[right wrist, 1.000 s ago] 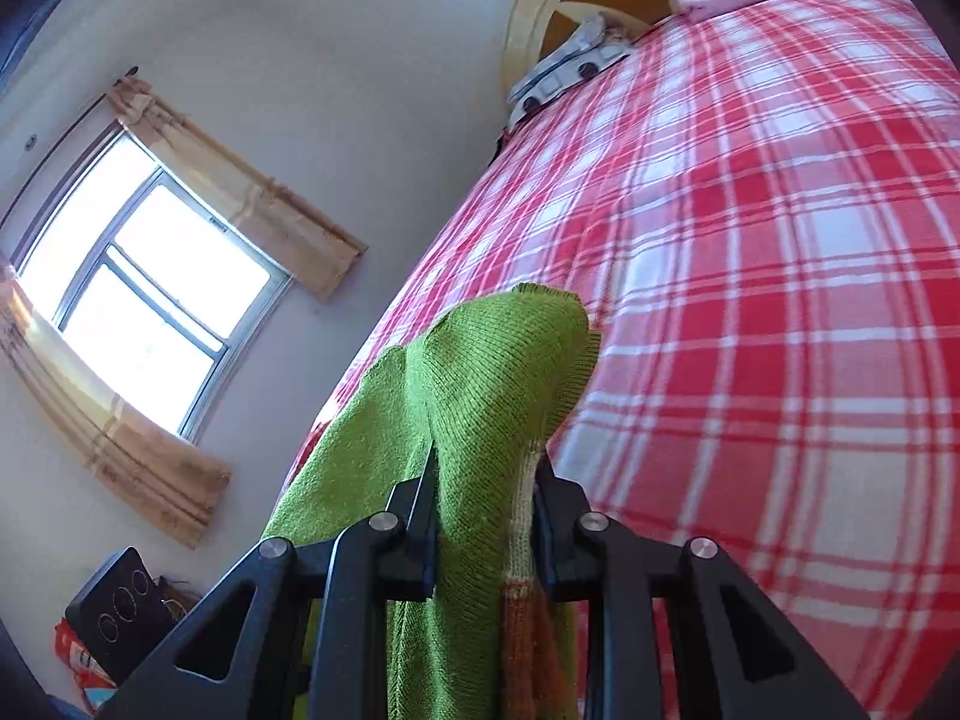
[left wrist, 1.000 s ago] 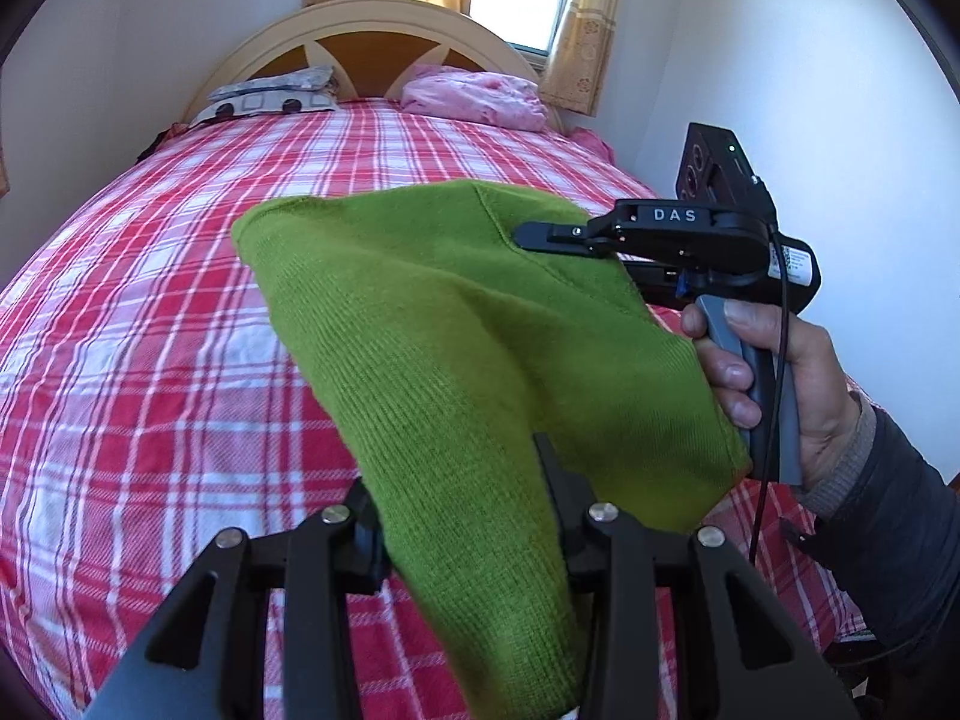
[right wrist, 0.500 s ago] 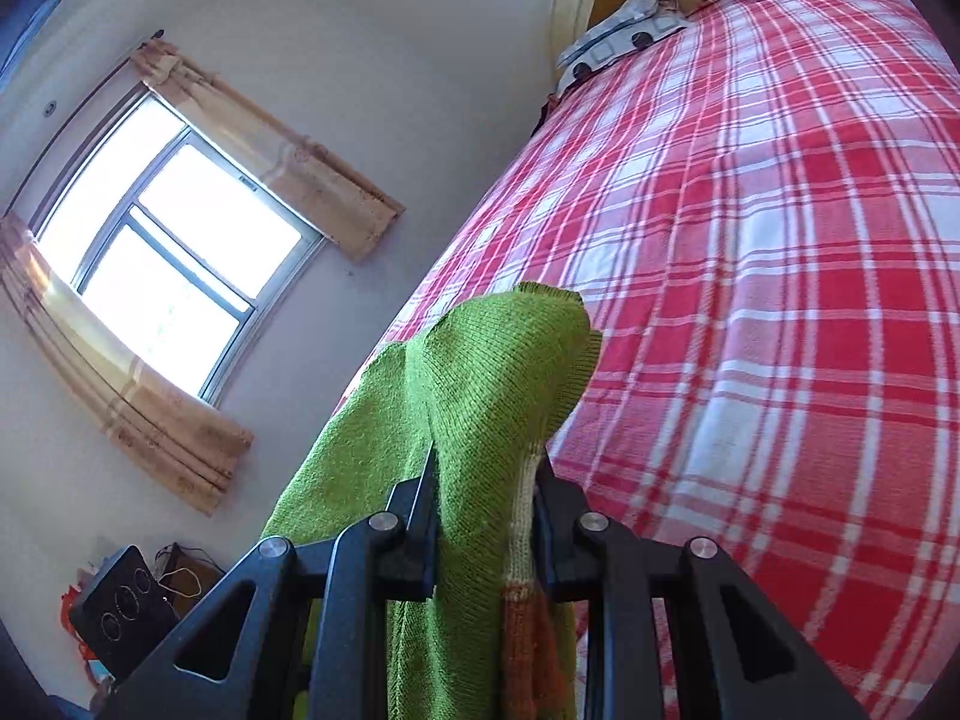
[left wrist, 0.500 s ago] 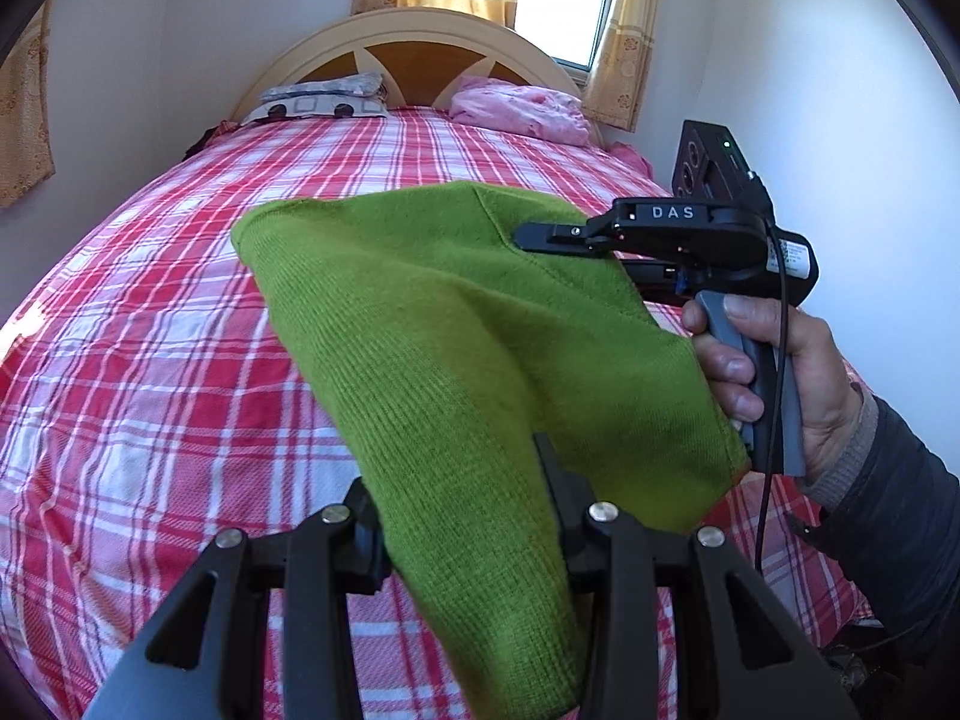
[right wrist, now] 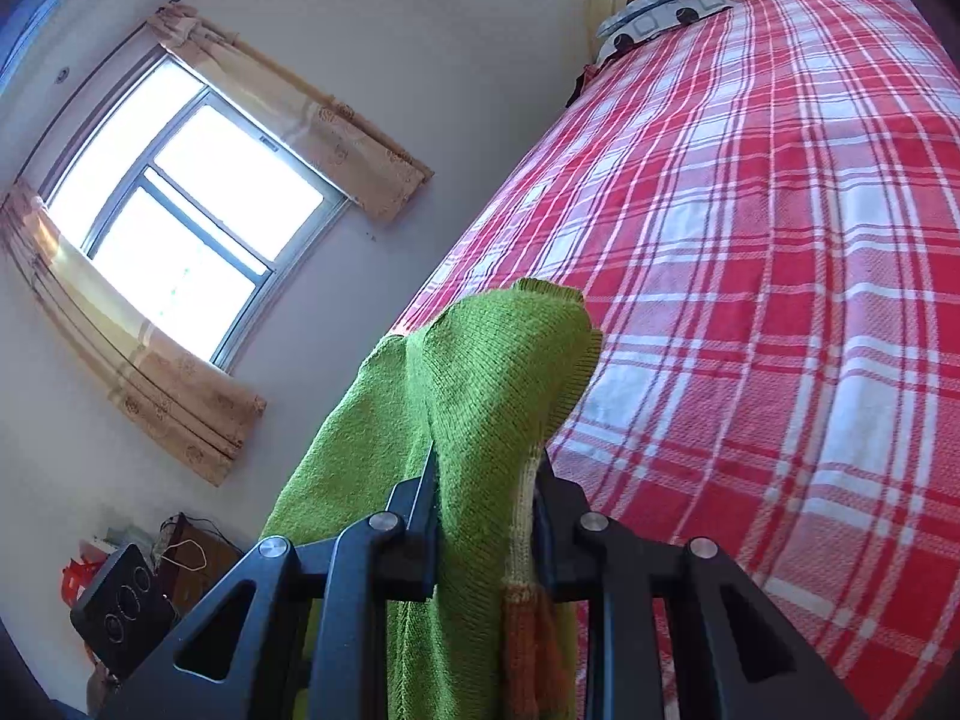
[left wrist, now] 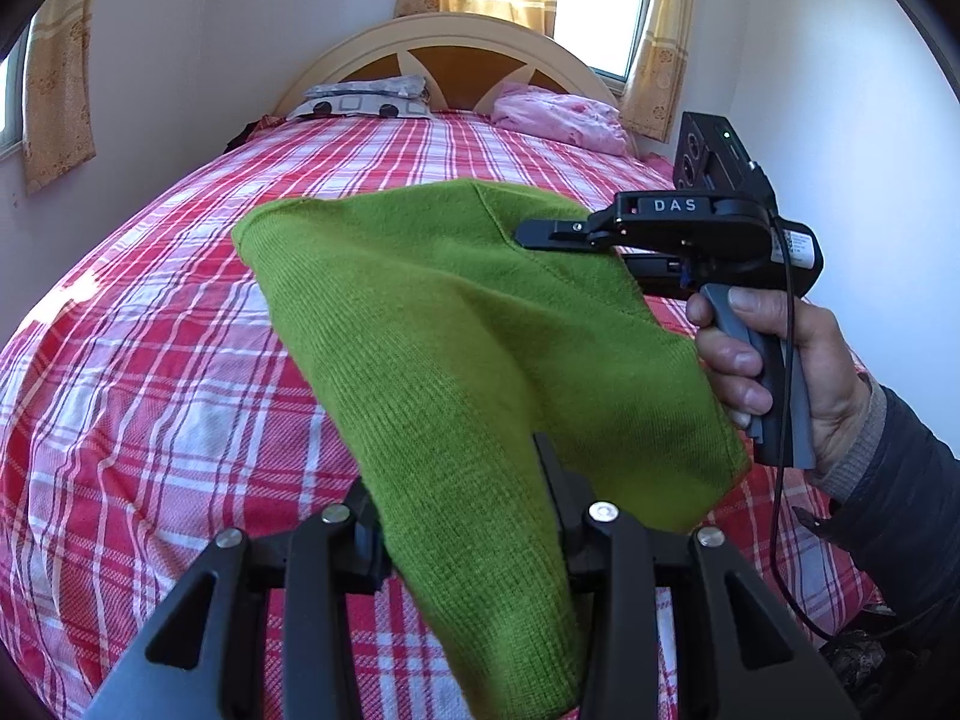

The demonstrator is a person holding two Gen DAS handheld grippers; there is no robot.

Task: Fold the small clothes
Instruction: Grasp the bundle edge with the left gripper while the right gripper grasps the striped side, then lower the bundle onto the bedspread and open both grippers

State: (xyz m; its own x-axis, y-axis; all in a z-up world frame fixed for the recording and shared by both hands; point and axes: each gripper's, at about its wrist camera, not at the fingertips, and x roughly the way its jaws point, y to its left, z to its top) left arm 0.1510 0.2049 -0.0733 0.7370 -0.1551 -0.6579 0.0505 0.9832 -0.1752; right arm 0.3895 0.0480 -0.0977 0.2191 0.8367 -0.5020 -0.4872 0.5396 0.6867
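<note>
Hiding both grippers' fingertips, green knit garment, lower edge cropped

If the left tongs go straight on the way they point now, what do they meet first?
Beyond the green knitted garment clamped in the left tongs, the line probably runs low over the red plaid bedspread and meets it first, short of the headboard; depth is unclear.

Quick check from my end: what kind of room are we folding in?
A bedroom, almost certainly. A large bed with a red plaid cover fills the view, with a curved wooden headboard, pillows against it and a curtained window on the wall.
</note>
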